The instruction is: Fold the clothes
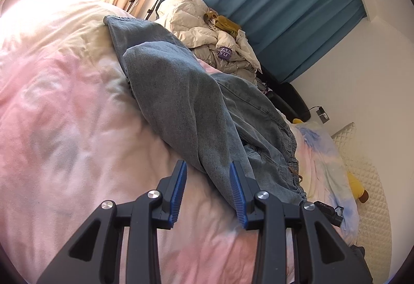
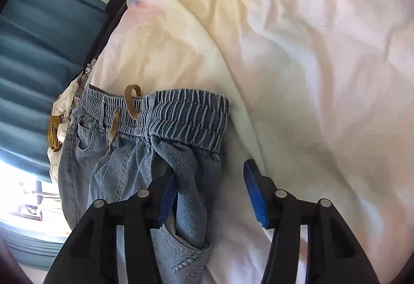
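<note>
I am working over a pair of faded blue jeans (image 1: 181,103) that is lying across the pastel tie-dye duvet (image 1: 64,116) of the bed, the legs doubled back over each other and running away toward the window, the elastic waistband (image 2: 186,116) nearest me.

My left gripper (image 1: 208,175) is hovering just beside the near fold of the jeans with its blue pads standing apart; nothing is lying between them, though the right pad is sitting at the denim's edge.

My right gripper (image 2: 209,180) is hanging just below the waistband, its jaws gaping, and a twisted ridge of denim is lying against the left pad (image 2: 167,201) without being pinched, so I am judging the cloth released.

The jeans are looking soft but weighty for cloth: thick denim that is likely to sag and drag on the duvet rather than slide, and to hold a crease once pressed. I am judging the gathered waistband, with its brown drawstring (image 2: 132,100), the firmest place to take hold, and a leg hem the best match for the other gripper.

Beyond the jeans, on a heap of cream puffer jacket (image 1: 207,33), a purple patch (image 1: 224,53) is showing white letters that I am reading as "WAN YU", though partly creased.
</note>
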`<state>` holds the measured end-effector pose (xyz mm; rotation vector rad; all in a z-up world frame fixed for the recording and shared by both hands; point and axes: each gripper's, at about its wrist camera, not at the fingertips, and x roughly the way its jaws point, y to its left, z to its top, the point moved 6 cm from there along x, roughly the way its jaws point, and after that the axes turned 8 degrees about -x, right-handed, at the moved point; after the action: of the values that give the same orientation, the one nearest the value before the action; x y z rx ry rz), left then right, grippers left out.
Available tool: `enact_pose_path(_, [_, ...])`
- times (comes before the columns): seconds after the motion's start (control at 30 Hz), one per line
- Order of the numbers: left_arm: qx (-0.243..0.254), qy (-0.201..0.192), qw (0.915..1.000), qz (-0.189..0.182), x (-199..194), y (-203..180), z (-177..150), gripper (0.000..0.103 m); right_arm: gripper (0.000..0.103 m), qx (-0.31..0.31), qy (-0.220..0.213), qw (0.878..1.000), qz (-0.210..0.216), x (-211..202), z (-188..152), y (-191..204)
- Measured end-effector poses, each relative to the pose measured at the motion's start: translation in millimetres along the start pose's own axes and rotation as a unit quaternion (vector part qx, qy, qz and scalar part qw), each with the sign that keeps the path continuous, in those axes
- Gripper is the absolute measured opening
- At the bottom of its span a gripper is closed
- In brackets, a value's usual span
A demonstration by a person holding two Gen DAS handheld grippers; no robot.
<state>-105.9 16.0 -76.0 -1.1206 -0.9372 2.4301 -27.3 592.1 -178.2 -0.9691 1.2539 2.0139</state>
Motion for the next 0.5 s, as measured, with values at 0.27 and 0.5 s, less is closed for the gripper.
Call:
enact_pose_path(0.27, [0.031, -0.011, 0.9992, 0.022, -3, -5, -1, 0.035, 0.055, -0.092, -0.120, 0.988, -0.013, -73, -10, 27])
enact_pose_path(0.5, [0.029, -0.022, 0.9982, 0.048, -6, 3, 8, 0.035, 0.056, -0.309, -0.093, 0.941, 0.106, -50, -81, 159])
